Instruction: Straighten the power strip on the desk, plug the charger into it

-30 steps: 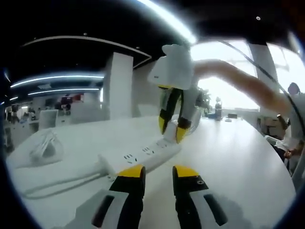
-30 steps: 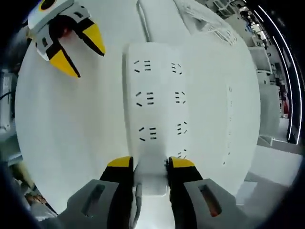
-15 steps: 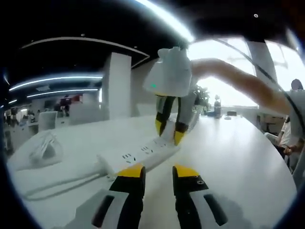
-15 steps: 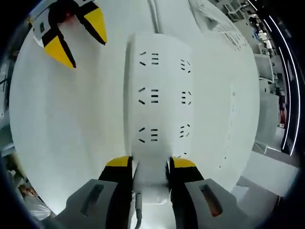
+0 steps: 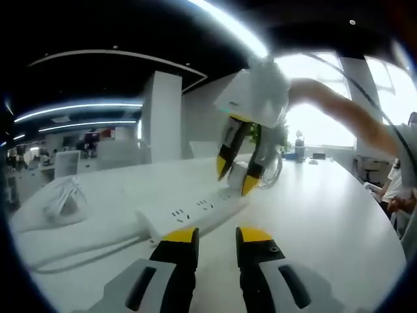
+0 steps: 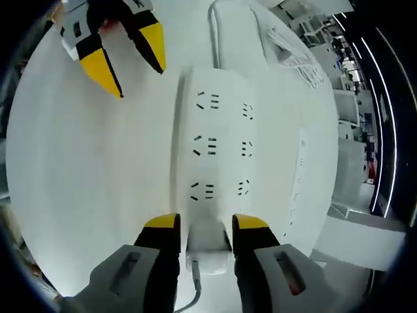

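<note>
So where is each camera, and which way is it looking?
Left gripper view: it rides on the left gripper, low over the desk, looking along the power strip at the right gripper and a person's arm.
Right gripper view: it rides on the right gripper, looking down its jaws at the charger they hold above the strip's end; the left gripper shows top left.
Both share the strip, desk and both grippers.

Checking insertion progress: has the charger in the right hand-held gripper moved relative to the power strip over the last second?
Yes. In the right gripper view, the charger has backed off the power strip, uncovering the nearest socket pair.
</note>
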A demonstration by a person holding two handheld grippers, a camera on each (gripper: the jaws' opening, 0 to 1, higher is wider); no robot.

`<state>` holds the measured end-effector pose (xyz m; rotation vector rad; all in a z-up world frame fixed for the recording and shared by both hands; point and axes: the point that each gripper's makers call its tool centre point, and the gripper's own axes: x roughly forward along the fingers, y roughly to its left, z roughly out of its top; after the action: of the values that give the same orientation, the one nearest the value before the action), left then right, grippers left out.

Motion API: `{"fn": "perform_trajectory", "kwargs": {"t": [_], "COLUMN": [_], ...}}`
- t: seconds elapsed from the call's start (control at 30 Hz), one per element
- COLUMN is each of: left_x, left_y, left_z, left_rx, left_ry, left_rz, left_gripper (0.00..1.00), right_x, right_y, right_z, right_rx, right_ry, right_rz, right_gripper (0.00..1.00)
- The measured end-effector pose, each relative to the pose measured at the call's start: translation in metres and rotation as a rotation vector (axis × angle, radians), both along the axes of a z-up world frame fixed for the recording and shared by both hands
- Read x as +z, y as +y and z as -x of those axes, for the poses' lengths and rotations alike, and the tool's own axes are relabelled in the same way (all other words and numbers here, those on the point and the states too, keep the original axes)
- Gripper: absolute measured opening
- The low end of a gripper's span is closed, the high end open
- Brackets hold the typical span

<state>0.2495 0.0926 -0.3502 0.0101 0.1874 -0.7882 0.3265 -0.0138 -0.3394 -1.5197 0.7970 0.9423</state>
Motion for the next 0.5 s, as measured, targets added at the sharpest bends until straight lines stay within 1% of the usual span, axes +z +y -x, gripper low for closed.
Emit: {"fn": "perform_trajectory", "kwargs": {"t": [0.1,0.17,0.23,0.3,0.37,0.4,0.43,0.47,0.5], "left_x": [0.0,0.0,0.0,-0.001,-0.001,-0.001,-0.001,-0.001,-0.001], "left_y": [0.001,0.0,0.0,0.0,0.0,0.001,0.001,0.001,0.001], "left_z": [0.0,0.0,0.0,0.0,0.0,0.0,0.0,0.0,0.0], "left_rx": [0.001,0.001,0.0,0.001,0.002,0.003,0.004,0.004,0.004], "left_ry": [0.002,0.001,0.001,0.002,0.004,0.005,0.005,0.006,0.007], "left_rz": [0.0,-0.001,-0.001,-0.001,0.001,0.002,0.002,0.002,0.002], "left_gripper": [0.23,0.23,0.23,0.23,0.23,0.23,0.23,0.23,0.23], "right_x": [0.01,0.014,0.013,0.007,0.003,0.004,0.008,0.007,0.007], "right_y": [-0.01,-0.016,-0.019,-0.023,-0.027,-0.026,-0.022,-0.023,-0.022], "right_z": [-0.002,-0.002,0.0,0.004,0.004,0.001,-0.004,-0.001,-0.002], "right_rx": [-0.008,-0.015,-0.029,-0.043,-0.049,-0.045,-0.032,-0.051,-0.045], "right_ry": [-0.034,-0.05,-0.041,-0.014,-0.009,-0.026,-0.052,-0.031,-0.029], "right_rz": [0.001,-0.007,-0.021,-0.032,-0.034,-0.053,-0.081,-0.103,-0.121], "right_gripper": [0.33,0.35,0.36,0.36,0.34,0.31,0.26,0.26,0.26]}}
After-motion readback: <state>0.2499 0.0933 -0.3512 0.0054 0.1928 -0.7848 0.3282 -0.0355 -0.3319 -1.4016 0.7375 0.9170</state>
